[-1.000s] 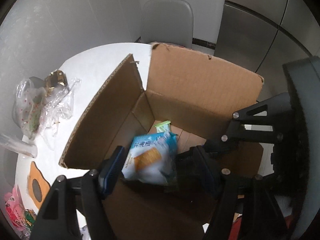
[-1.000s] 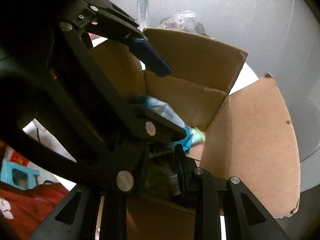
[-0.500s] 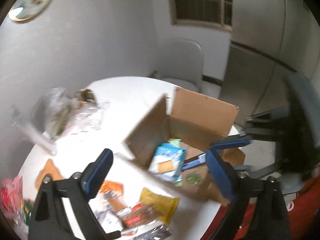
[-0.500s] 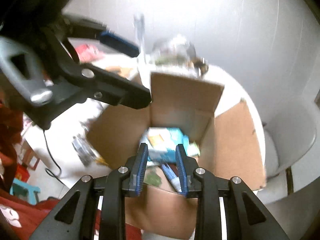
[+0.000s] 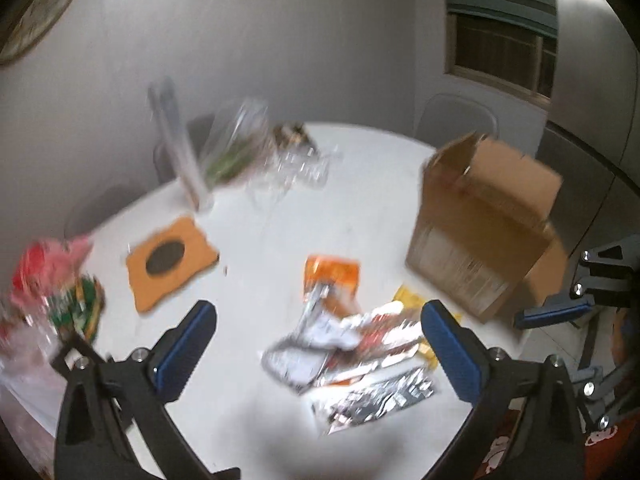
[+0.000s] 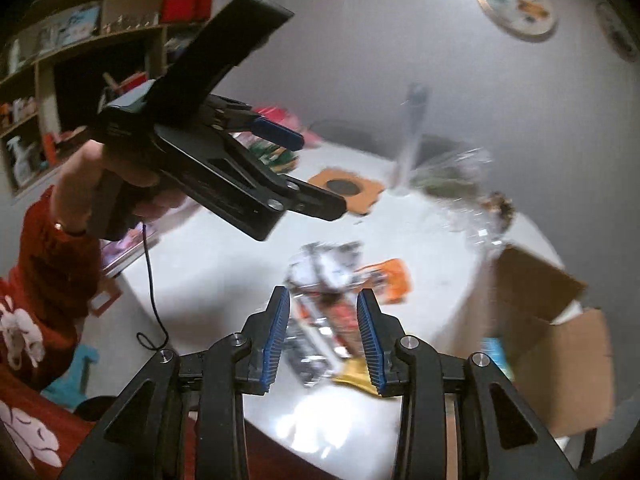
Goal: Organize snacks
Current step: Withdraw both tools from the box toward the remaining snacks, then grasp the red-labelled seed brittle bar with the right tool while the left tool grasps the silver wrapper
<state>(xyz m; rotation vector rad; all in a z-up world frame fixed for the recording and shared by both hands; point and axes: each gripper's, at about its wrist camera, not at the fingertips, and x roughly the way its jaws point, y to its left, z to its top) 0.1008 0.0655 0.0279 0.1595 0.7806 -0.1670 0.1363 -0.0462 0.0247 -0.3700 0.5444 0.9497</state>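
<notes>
The loose snack packets (image 5: 352, 356) lie in a heap at lower centre of the left wrist view: silver foil wrappers, an orange packet (image 5: 332, 276) just above them and a yellow packet (image 5: 412, 300) at their right edge, all flat on the white bench (image 5: 360, 208). The cardboard box (image 5: 484, 232) stands open to the right of the heap, near but apart from it; in the right wrist view a blue packet (image 6: 494, 354) shows inside it at the lower right.

The left claw (image 5: 316, 344) has just been opening and its fingers stand wide apart with nothing between them, framing the heap from above. The right claw (image 6: 323, 336) has also just been opening; its fingers are only narrowly parted and empty, with the heap beyond them. Both views are blurred.

The step in hand looks like the return from the box to fetch the next packet. The next move probably calls for lowering one claw onto a single packet at the heap's edge, since the wrappers overlap and foil may slip.

Further out, an orange mat (image 5: 172, 260) lies left of centre, with clear plastic bags (image 5: 280, 160) above.
</notes>
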